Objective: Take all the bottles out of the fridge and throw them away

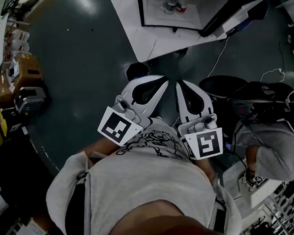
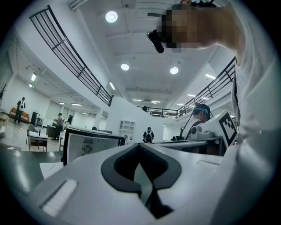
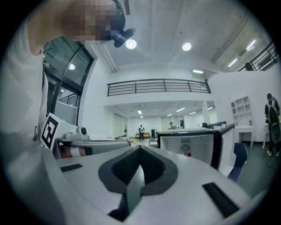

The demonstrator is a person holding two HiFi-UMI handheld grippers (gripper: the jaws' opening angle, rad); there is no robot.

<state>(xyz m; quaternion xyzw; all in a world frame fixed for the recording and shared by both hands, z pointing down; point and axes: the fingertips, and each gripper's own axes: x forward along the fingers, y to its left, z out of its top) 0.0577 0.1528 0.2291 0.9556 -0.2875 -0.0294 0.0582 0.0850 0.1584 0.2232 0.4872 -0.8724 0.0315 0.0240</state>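
White, side by side before the grey shirt: left gripper pinched shut on nothing, right gripper likewise closed and empty. Beyond the tips, across dark floor, fridge with door swung open, bottles standing inside.

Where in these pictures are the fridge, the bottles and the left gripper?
fridge [image 1: 139, 8]: head view, on its black left edge.
bottles [image 1: 171, 5]: head view, on one bottle's top.
left gripper [image 1: 163, 81]: head view, at its shut jaw tips.
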